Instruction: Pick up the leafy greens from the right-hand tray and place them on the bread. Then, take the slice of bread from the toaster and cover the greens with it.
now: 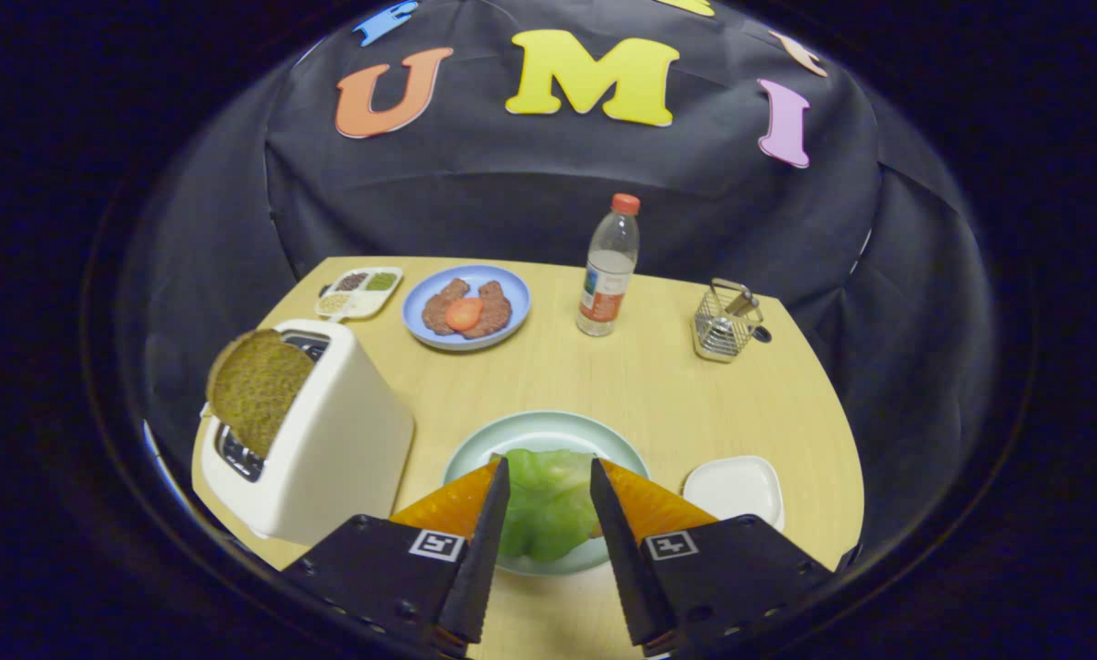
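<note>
Gripper view: greens (548, 500) on plate (548, 431), bread (257, 390) in toaster (328, 449)

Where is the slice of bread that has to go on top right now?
In the gripper view, the bread slice stands up out of the toaster, left of the open gripper and of the pale green plate holding the leafy greens.

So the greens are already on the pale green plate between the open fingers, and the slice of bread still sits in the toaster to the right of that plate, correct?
Not quite: in the gripper view the toaster, with the bread slice sticking out, stands left of the plate. The greens do lie there between the open gripper fingers.
</note>
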`<state>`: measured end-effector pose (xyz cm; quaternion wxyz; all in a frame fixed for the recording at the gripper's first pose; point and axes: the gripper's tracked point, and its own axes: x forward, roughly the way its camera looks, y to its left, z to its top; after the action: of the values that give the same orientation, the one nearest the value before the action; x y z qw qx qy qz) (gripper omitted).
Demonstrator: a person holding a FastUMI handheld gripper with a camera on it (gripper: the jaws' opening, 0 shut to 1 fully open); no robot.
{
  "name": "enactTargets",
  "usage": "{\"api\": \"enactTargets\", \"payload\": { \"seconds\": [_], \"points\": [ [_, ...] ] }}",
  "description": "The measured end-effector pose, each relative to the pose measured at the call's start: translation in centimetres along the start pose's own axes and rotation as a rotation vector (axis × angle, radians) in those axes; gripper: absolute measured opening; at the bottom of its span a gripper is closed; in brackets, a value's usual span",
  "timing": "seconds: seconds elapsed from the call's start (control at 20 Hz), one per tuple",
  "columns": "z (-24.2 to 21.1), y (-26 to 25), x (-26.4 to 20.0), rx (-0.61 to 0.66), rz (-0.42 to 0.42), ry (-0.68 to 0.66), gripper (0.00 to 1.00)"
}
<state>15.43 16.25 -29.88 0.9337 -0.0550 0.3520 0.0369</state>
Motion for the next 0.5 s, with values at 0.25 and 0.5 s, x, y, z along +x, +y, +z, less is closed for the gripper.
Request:
{"api": "enactTargets", "payload": {
  "seconds": [0.25, 0.5],
  "points": [
    [3.1, 6.9, -4.2, 0.008, 0.117, -0.089, 0.82],
    [5.2, 14.2, -6.3, -0.037, 0.208, -0.144, 0.94]
  ]
}}
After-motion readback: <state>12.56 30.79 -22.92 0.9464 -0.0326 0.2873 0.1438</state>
